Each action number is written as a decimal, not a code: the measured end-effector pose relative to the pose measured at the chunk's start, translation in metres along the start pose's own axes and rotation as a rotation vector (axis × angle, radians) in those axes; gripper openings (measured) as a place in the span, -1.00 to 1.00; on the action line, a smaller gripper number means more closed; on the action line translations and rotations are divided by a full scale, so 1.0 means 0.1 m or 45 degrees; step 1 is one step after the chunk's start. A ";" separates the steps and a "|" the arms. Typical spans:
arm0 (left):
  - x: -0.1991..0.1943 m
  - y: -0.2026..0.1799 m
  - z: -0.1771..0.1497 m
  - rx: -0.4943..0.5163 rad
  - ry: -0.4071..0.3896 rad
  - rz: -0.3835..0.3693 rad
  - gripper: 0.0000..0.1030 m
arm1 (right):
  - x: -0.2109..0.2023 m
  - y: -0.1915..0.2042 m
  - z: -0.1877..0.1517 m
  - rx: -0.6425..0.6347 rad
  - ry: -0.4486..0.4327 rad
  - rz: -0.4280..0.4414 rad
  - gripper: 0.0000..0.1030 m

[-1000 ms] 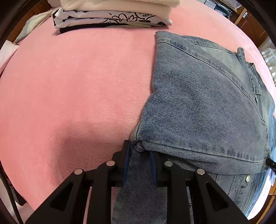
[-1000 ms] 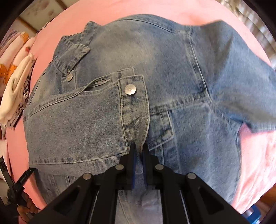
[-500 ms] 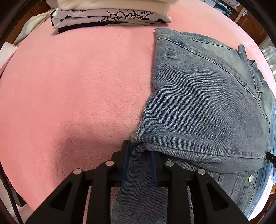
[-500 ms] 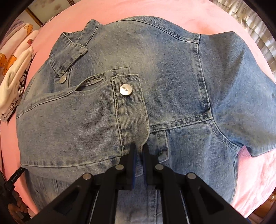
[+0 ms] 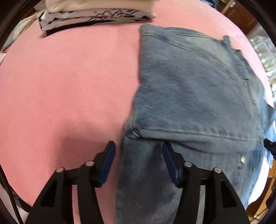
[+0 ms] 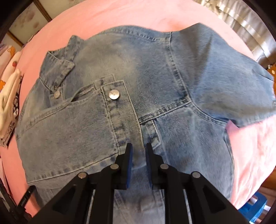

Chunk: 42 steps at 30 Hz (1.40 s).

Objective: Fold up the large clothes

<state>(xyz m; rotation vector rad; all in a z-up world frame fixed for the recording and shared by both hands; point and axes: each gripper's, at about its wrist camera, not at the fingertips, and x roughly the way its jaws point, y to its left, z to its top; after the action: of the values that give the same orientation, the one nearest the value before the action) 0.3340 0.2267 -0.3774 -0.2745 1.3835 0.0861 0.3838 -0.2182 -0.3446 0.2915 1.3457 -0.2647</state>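
Left wrist view is showing the left tongs (image 5: 138, 152) standing wide apart over the near edge of a denim jacket (image 5: 193, 96), gripping nothing. The folded sleeve cuff of the jacket is lying just beyond the fingertips (image 5: 108, 151), and the lower denim layer is running down between the two arms of the tongs. The jacket is lying spread on a pink blanket (image 5: 65, 89), taking up the right half of this view, its straight left edge running away from the camera. A stack of folded clothes (image 5: 93, 15) is sitting at the far edge of the blanket, well apart from the jacket. This view is blurred, so fine detail is hard to tell.

In the right wrist view the right tongs (image 6: 138, 149) are sitting slightly apart, with a narrow gap showing between the blue pads; they are hovering right at the hem of the folded sleeve without pinching it, as far as the picture is showing. The sleeve is lying folded across the front of the jacket, its cuff with a metal button (image 6: 114, 94) resting near the middle of the chest. The collar (image 6: 60, 67) is pointing to the upper left, with a smaller button (image 6: 57, 94) just below it. The other sleeve is stretching out flat to the right over the blanket. The folded clothes are peeking in at the left edge.
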 end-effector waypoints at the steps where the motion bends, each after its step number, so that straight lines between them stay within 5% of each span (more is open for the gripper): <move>1: -0.04 -0.02 -0.02 0.013 -0.009 -0.007 0.08 | -0.05 0.02 -0.03 0.005 -0.009 0.004 -0.71; 11: -0.29 -0.63 -0.05 0.185 -0.046 -0.247 0.06 | -0.28 0.78 -0.52 -0.174 -0.034 0.269 -0.70; 18: -0.09 -1.06 0.01 0.182 -0.019 -0.351 -0.50 | -0.28 1.33 -0.79 -0.398 -0.081 0.438 -0.71; 23: 0.09 -1.17 0.04 0.178 0.024 -0.403 -0.83 | -0.21 1.53 -0.89 -0.544 -0.092 0.442 -0.91; 33: 0.26 -1.07 0.05 0.164 0.066 -0.303 -0.85 | 0.15 1.53 -0.89 -0.663 -0.004 0.406 -1.00; 42: 0.15 -0.51 0.07 0.095 0.060 -0.199 -0.85 | 0.21 0.99 -0.74 -0.558 0.012 0.324 -1.00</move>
<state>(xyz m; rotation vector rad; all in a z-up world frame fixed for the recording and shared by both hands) 0.3552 0.1775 -0.3840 -0.3229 1.4044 -0.1018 0.3552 -0.0997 -0.3741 0.0918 1.3227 0.2441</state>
